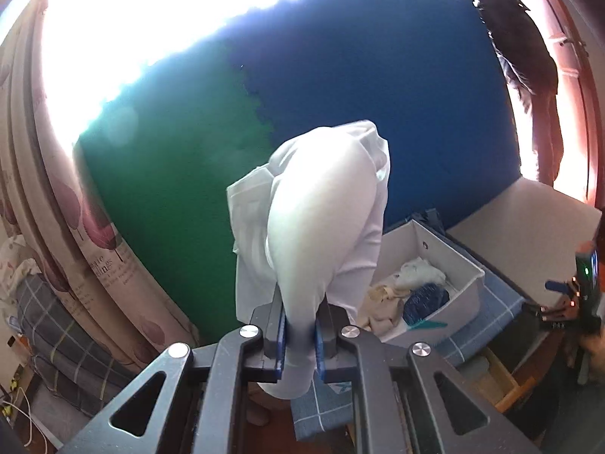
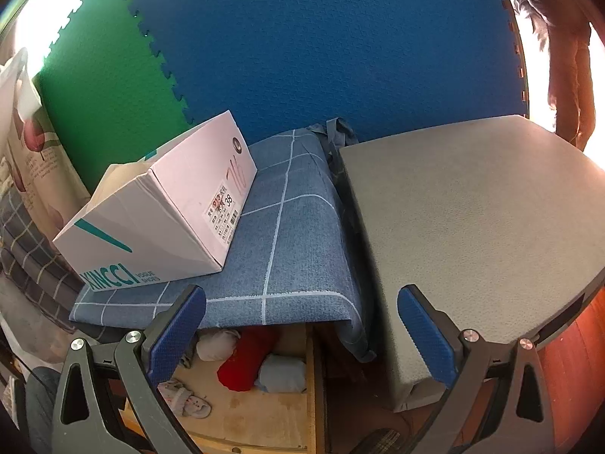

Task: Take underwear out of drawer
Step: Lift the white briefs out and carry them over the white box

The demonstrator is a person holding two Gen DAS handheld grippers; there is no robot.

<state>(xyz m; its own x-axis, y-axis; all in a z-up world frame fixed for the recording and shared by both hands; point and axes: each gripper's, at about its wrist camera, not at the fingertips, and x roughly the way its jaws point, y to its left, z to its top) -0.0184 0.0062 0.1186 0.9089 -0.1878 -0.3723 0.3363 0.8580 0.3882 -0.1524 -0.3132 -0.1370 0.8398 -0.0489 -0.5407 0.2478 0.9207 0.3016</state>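
The wall behind everything is covered with foam mats [image 2: 321, 49], a green one on the left and a big blue one on the right. Bright light pours in at the top left in the left wrist view. A curtain with pink tree shapes [image 1: 94, 219] hangs on the left side.

Below the mats there is a blue checked cloth [image 2: 287, 234] spread over a low surface. A white shoe box [image 2: 159, 212] sits on it. In the left wrist view the box [image 1: 450, 261] is open at the top, and soft folded clothes lie inside it, white, cream and dark blue. Just beside the cloth is a grey desk [image 2: 472, 208] with nothing on it.

The left gripper [image 1: 299, 335] has its fingers squeezed tight on a white piece of underwear [image 1: 321, 219]. The underwear is up in the air, well above the box, and it hangs and bunches out past the fingers.

The right gripper [image 2: 302, 335] has its fingers spread wide, and nothing is between them. It is above an open wooden drawer [image 2: 264, 408]. Inside the drawer lie a few rolled things: a red one [image 2: 245, 359], a pale blue one [image 2: 283, 372], a whitish one [image 2: 217, 344] and a small patterned one [image 2: 185, 397] near the front.
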